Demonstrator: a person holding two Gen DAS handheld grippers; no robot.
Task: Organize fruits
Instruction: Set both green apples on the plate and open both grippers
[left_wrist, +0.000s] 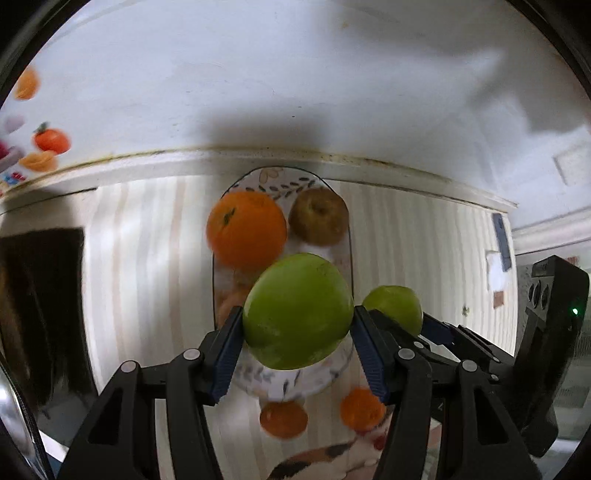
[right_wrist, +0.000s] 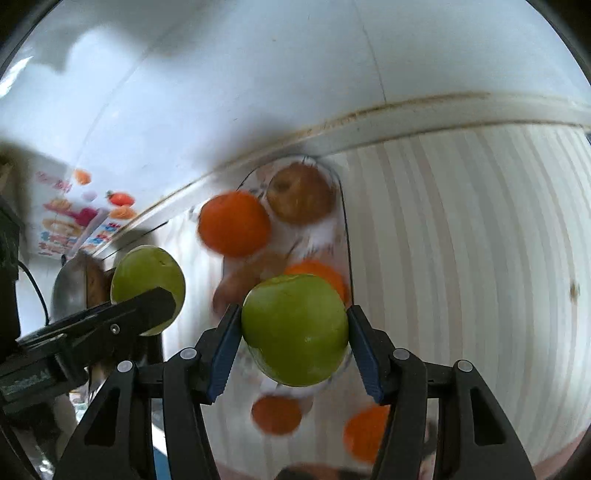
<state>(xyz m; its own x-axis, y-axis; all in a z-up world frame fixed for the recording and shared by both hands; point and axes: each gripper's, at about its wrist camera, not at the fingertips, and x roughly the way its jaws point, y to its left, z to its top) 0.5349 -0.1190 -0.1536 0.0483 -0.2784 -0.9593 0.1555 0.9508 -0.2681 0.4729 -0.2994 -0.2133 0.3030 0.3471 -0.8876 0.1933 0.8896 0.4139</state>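
Observation:
My left gripper (left_wrist: 297, 325) is shut on a green apple (left_wrist: 295, 310) and holds it above the near end of a long patterned plate (left_wrist: 280, 179). My right gripper (right_wrist: 293, 328) is shut on a second green apple (right_wrist: 295, 328) beside it. Each held apple shows in the other view, to the right in the left wrist view (left_wrist: 395, 306) and to the left in the right wrist view (right_wrist: 147, 280). On the plate lie an orange (left_wrist: 245, 229) and a brownish apple (left_wrist: 318, 216); they also show in the right wrist view, orange (right_wrist: 234, 223) and apple (right_wrist: 299, 194).
The striped tablecloth (left_wrist: 147, 258) carries printed oranges (left_wrist: 283, 419) below the plate. The table ends at a white wall (left_wrist: 295, 74). A fruit poster (right_wrist: 74, 218) hangs at the left. A metal pot (right_wrist: 70, 288) stands at the left.

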